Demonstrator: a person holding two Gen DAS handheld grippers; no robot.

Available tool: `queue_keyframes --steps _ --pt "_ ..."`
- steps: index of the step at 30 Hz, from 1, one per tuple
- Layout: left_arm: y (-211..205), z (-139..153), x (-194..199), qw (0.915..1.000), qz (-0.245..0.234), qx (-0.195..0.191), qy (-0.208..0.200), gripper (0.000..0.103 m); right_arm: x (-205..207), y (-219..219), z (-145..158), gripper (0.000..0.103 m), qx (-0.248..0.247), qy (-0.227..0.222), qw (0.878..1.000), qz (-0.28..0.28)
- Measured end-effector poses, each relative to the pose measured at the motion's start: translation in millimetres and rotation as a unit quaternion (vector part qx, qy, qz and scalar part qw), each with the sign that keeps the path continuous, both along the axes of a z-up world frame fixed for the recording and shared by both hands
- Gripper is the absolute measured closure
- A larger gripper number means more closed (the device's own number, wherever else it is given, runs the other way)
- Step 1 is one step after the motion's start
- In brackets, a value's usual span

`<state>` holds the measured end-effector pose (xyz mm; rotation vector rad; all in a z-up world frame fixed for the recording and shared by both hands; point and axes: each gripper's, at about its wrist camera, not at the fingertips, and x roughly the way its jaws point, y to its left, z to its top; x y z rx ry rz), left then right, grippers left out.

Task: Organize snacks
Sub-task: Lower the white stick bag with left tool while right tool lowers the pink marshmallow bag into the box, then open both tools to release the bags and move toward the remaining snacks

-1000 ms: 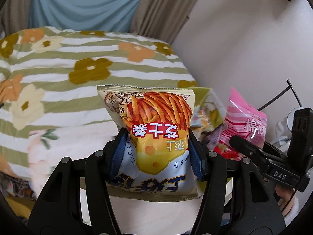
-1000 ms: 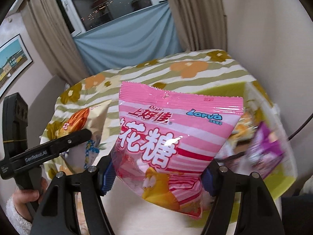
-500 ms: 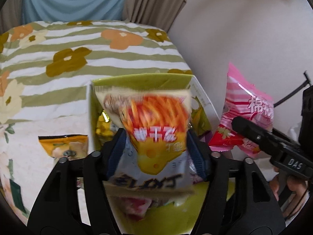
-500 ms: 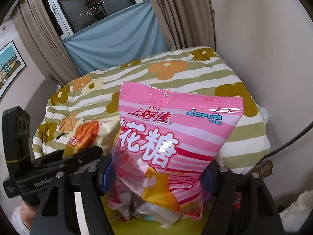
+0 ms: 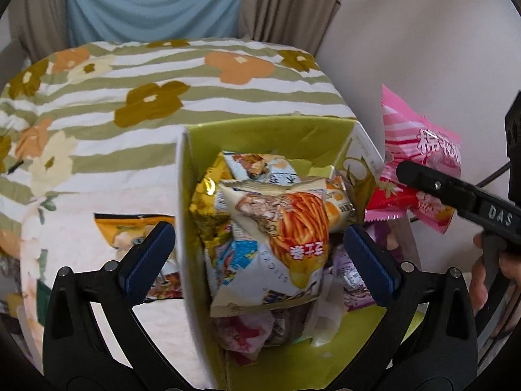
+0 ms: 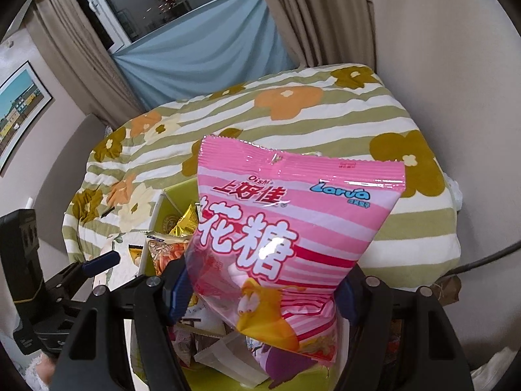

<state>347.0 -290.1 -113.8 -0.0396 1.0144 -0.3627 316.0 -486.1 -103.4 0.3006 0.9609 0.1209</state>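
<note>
A green cardboard box [image 5: 260, 137] stands on the bed, holding several snack packets. The fries-stick bag [image 5: 280, 244] lies loose on top of the pile inside it. My left gripper [image 5: 260, 260] hangs over the box, its jaws opening wide, and the blue pads are clear of the bag. My right gripper [image 6: 262, 293] is shut on the lower part of a pink marshmallow bag [image 6: 286, 228], held upright above the box [image 6: 176, 192]. The left wrist view shows that pink bag [image 5: 420, 163] at the box's right edge.
A yellow snack bag [image 5: 130, 228] lies on the floral striped bedding [image 5: 146, 97] left of the box. A plain wall [image 5: 423, 49] rises close on the right, with a dark cable [image 6: 482, 260] along it. Curtains [image 6: 195, 49] and a window stand behind the bed.
My left gripper came over the green box and opened, and the fries bag dropped onto the pile. My right gripper carried the pink bag over the box, still gripping it.
</note>
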Motion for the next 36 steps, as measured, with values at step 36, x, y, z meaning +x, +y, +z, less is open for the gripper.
queue_keyframes --steps 36 --pt "52.4 53.8 -47.7 0.9950 0.023 0.046 -0.086 0.000 -20.8 43.3 39.8 0.007 -0.098 -0.094 0.990 0.032"
